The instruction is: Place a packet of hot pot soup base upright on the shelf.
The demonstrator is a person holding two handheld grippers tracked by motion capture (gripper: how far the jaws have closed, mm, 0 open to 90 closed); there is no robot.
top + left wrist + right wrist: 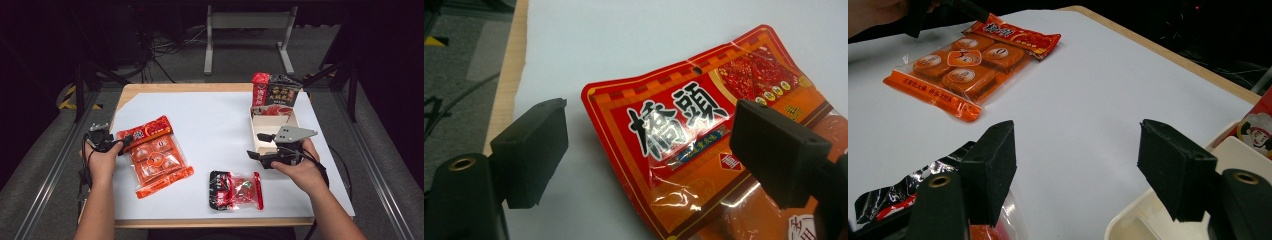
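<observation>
An orange-red snack packet (155, 155) lies flat at the left of the white table sheet, with several wrapped pieces showing through its clear window. My left gripper (122, 145) is at its top-left corner. In the left gripper view the jaws stand open, the packet's printed header (684, 125) lying between and under them (649, 145). My right gripper (260, 146) stands open at the near left corner of a white box tray (290, 120). In the right gripper view nothing is between its jaws (1075, 170). A small black-and-red sachet (236, 190) lies near the front edge.
The box's red-and-black printed lid (275, 92) stands upright behind the tray at the back right. The sachet (893, 205) shows by the right gripper's left jaw, and the tray rim (1143, 220) under its right jaw. The wooden table edge (506, 80) runs left of the packet.
</observation>
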